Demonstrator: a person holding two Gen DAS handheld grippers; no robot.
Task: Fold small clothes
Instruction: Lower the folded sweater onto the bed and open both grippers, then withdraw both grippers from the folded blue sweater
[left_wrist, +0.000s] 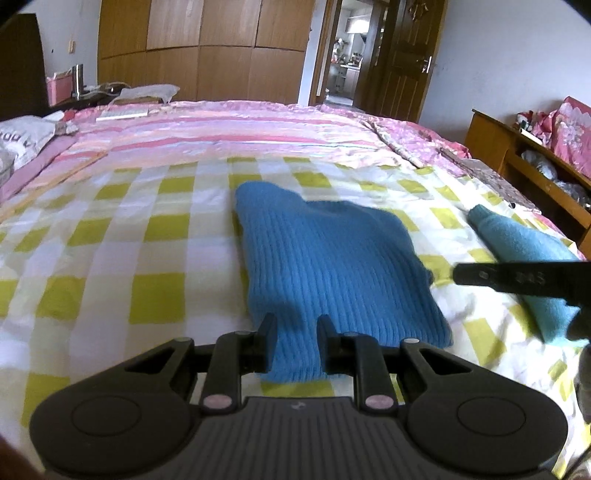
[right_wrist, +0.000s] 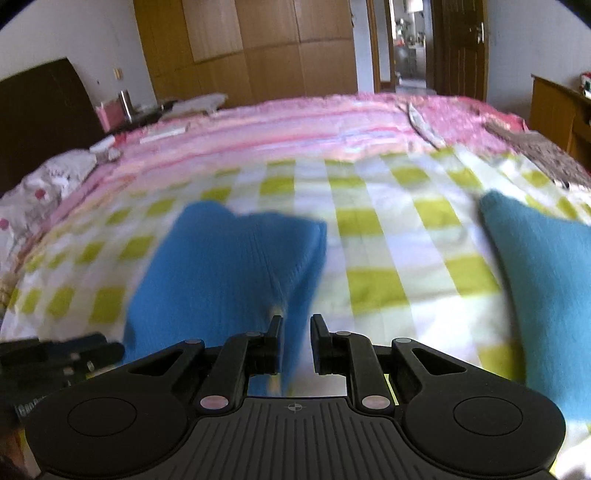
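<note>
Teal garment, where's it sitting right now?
The teal garment lies on the green-checked sheet, right of the blue ribbed knit; in the right wrist view it fills the right edge.

- The left wrist camera is looking forward between its own fingers, sitting low and close above the checked sheet, facing the wardrobe.
- The right wrist camera is facing the same way, equally low.
- Both views are sharing the blue knit garment, the sheet and the wardrobe.
</note>
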